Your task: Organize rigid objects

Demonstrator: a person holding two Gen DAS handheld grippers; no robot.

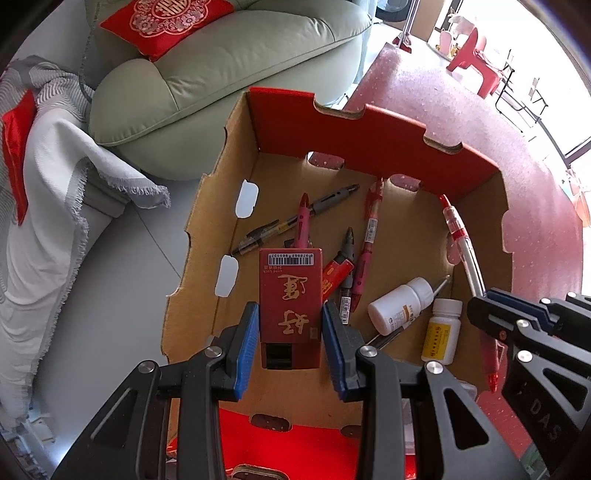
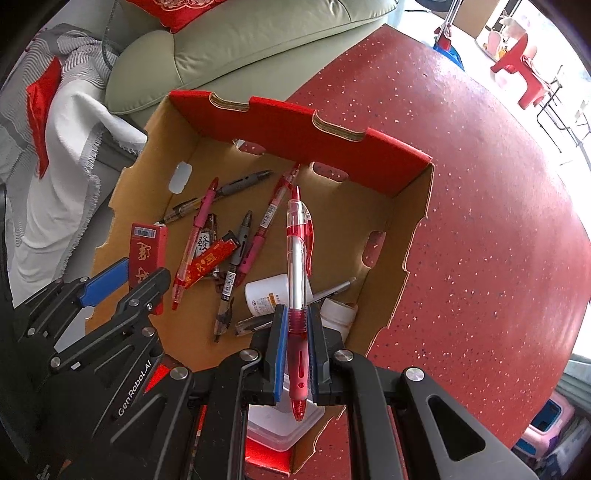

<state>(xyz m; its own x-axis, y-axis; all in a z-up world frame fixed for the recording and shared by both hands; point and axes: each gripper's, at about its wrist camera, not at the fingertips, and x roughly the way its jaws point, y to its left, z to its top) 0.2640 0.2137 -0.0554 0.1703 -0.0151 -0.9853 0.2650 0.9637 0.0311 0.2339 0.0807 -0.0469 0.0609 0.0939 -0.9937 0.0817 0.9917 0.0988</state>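
Note:
A cardboard box [image 1: 236, 155] with red outer walls stands on the red table and also shows in the right wrist view [image 2: 410, 206]. My left gripper [image 1: 290, 328] is shut on a red packet with gold characters [image 1: 290, 291], held over the box's left part; the packet also shows in the right wrist view [image 2: 146, 251]. My right gripper [image 2: 295, 332] is shut on a red and clear pen [image 2: 297, 258], held over the box; the pen also shows in the left wrist view [image 1: 460, 236]. Several pens [image 1: 365, 240], a red lighter [image 1: 334, 275] and two white bottles [image 1: 399, 304] lie inside.
The red speckled table [image 2: 461, 221] extends to the right. A pale green sofa [image 1: 229, 74] with a red cushion [image 1: 166, 22] stands behind the box. A white and grey blanket [image 1: 48, 229] hangs at the left. A red stool [image 1: 472, 55] stands far right.

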